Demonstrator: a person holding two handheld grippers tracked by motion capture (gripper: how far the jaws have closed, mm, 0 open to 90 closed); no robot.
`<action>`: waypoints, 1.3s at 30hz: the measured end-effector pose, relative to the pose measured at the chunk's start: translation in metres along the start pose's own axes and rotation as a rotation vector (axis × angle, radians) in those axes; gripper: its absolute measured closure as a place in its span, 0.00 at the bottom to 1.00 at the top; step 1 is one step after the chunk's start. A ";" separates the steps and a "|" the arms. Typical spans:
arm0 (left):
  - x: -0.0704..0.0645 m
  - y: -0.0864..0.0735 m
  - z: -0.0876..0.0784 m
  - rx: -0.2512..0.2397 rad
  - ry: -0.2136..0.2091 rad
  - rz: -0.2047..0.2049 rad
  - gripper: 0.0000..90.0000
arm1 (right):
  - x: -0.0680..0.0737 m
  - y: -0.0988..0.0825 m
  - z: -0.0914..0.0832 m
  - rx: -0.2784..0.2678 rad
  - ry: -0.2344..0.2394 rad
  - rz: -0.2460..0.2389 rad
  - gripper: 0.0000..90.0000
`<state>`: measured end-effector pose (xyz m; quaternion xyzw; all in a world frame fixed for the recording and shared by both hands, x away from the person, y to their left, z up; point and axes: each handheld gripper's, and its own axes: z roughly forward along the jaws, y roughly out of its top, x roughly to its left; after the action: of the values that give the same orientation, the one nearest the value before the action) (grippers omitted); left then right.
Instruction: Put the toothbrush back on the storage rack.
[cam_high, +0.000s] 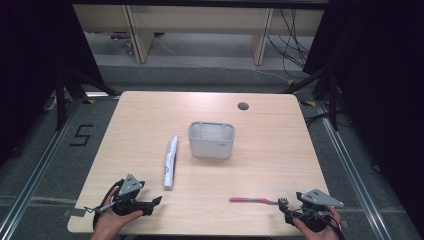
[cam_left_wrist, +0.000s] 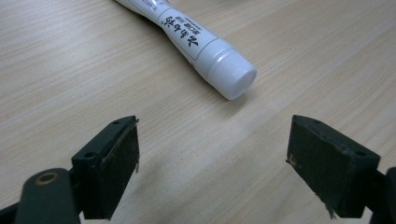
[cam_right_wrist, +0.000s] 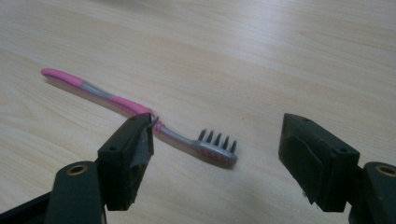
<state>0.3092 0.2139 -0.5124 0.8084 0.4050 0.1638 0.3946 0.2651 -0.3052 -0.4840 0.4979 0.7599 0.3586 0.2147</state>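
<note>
While both hands rest at the near edge of the wooden counter (cam_high: 150, 107) in the high view, the left gripper (cam_high: 156, 201) points toward a white toothpaste tube (cam_high: 170, 162) lying left of a grey holder cup (cam_high: 211, 139), and the right gripper (cam_high: 283, 203) sits just beside the head of a pink toothbrush (cam_high: 252, 200).

From the left gripper view, the jaws stand wide apart and hold nothing; the tube's cap (cam_left_wrist: 232, 76) lies just ahead.

From the right gripper view, the jaws gape empty, with the toothbrush bristles (cam_right_wrist: 217, 140) between them, untouched.
</note>
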 end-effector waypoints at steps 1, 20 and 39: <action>0.000 0.000 0.000 -0.001 -0.001 -0.001 0.18 | 0.000 0.000 0.000 -0.004 0.004 -0.006 0.33; 0.001 0.000 -0.001 0.006 -0.001 0.013 0.18 | 0.011 0.002 -0.006 0.022 0.081 -0.101 0.94; 0.000 0.000 0.001 0.005 -0.003 0.010 0.18 | 0.014 0.001 0.014 0.082 0.070 -0.150 1.00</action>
<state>0.3094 0.2131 -0.5129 0.8116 0.4010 0.1633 0.3922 0.2697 -0.2878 -0.4923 0.4350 0.8161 0.3275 0.1938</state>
